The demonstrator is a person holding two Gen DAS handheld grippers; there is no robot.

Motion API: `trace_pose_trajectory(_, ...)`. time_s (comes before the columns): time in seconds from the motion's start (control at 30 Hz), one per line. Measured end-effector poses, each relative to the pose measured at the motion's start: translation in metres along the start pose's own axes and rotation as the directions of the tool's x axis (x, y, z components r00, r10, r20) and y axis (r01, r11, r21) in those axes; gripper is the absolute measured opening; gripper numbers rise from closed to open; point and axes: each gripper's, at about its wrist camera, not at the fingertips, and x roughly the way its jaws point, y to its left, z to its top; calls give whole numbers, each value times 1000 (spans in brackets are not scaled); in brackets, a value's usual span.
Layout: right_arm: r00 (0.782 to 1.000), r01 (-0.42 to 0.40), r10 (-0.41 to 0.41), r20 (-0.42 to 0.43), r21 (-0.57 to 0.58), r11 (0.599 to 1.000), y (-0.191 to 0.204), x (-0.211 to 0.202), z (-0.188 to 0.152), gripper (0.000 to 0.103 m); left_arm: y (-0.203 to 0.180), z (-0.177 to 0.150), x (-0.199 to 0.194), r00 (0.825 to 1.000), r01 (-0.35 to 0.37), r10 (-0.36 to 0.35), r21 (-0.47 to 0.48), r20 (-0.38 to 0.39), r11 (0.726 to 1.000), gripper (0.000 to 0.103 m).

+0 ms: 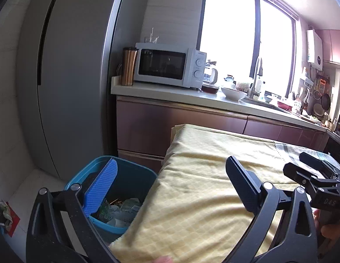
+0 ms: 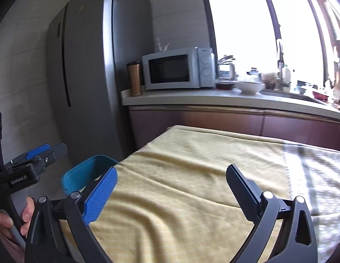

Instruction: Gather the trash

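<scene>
Left wrist view: kitchen, table under a yellow checked tablecloth.
Left gripper: jaws spread wide, nothing between them, over the table's near-left corner.
Trash bin: blue, on the floor against the table's left edge; crumpled clear plastic trash lies inside.
Right gripper: seen at far right above the table.
Floor scrap: crumpled wrapper at lower left, well apart from the bin.

Right wrist view: same table, refrigerator, microwave on the counter.
Right gripper: jaws wide apart, empty, above the tablecloth.
Trash bin: rim shows left of the table.
Left gripper: at far left, beside a hand.
</scene>
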Motion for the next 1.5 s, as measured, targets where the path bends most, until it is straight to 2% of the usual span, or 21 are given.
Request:
trace_pose_trajectory(0.17, 995, 74, -75, 66, 13, 997, -15, -30, -10, 96, -23, -5, -12, 999, -4, 2, 41, 45, 999, 97)
trace_pose_trajectory(0.3, 990, 112, -114, 78, 26, 993, -23, -43, -18, 96, -41, -10, -19, 996, -27, 19, 87, 84, 996, 97)
trace_pose_trajectory(0.53, 981, 163, -166, 96, 35, 986, -31, -53, -25, 96, -57, -15, -28, 995, -6, -5, 109, 104, 994, 97)
trace_pose_trajectory(1.5, 972, 196, -202, 116, 63, 979, -42, -67, -30, 96, -66, -20, -29, 990, 18, -33, 116, 136, 993, 97)
